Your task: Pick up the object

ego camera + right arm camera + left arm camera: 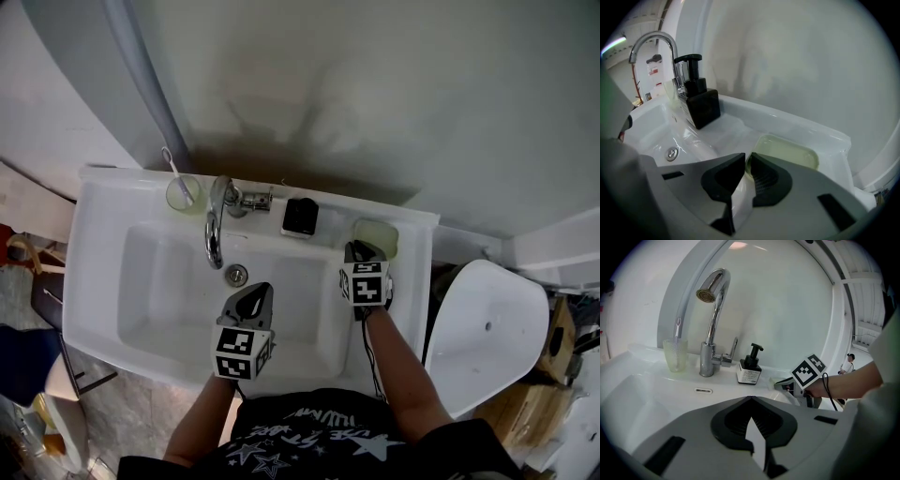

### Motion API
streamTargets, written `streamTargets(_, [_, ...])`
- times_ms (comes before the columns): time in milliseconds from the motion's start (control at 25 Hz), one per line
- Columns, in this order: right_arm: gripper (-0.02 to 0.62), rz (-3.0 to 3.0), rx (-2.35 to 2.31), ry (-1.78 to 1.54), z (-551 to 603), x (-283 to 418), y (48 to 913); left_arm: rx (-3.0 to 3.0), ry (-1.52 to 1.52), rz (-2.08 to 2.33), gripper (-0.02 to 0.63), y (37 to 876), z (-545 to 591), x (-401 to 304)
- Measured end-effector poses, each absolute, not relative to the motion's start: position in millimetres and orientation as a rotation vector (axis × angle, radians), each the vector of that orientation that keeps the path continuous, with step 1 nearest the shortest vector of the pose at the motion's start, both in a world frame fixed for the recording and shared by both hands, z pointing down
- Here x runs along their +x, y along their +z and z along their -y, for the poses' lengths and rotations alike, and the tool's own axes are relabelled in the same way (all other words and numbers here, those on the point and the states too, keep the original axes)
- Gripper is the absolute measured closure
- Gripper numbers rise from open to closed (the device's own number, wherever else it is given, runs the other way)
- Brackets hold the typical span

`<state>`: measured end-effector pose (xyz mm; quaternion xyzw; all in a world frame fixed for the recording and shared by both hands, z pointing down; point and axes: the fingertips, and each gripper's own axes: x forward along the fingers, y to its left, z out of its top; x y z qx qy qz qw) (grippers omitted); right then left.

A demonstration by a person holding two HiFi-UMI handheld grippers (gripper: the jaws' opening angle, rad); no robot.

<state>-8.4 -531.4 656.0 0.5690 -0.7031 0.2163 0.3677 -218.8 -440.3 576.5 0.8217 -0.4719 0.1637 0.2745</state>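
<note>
A pale green soap dish (377, 234) (787, 152) lies on the back right ledge of the white sink (103, 192). My right gripper (362, 249) (746, 161) reaches onto its near rim, and its jaws stand almost together with that rim pinched between the tips. My left gripper (253, 292) (751, 401) hovers over the basin with its jaws shut and nothing between them. From the left gripper view the right gripper (787, 383) shows at the dish (776, 379), held by a bare forearm.
A chrome faucet (217, 211) (712, 310) stands at the back, with a black pump dispenser (300, 217) (699, 104) to its right and a cup with a toothbrush (183, 190) (676, 354) to its left. The drain (237, 275) sits mid-basin. A white toilet (487, 319) stands right of the sink.
</note>
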Motion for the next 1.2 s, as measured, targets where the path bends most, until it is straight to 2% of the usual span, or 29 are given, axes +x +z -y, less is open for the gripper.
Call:
streamTargets(320, [0.548, 1.843, 1.454, 0.564, 522.9, -9.0, 641.8, 2.229, 0.439, 1.287, 0.591, 567.6, 433.9, -216.8])
streamTargets(720, [0.549, 1.946, 1.474, 0.487, 502.8, -8.6, 583.0, 2.247, 0.405, 1.348, 0.591, 536.8, 402.4, -215.4])
streamTargets(1200, [0.55, 2.075, 1.481, 0.419, 431.0, 10.0, 533.9, 2.267, 0.39, 1.463, 0.591, 520.1, 341.2, -196.6])
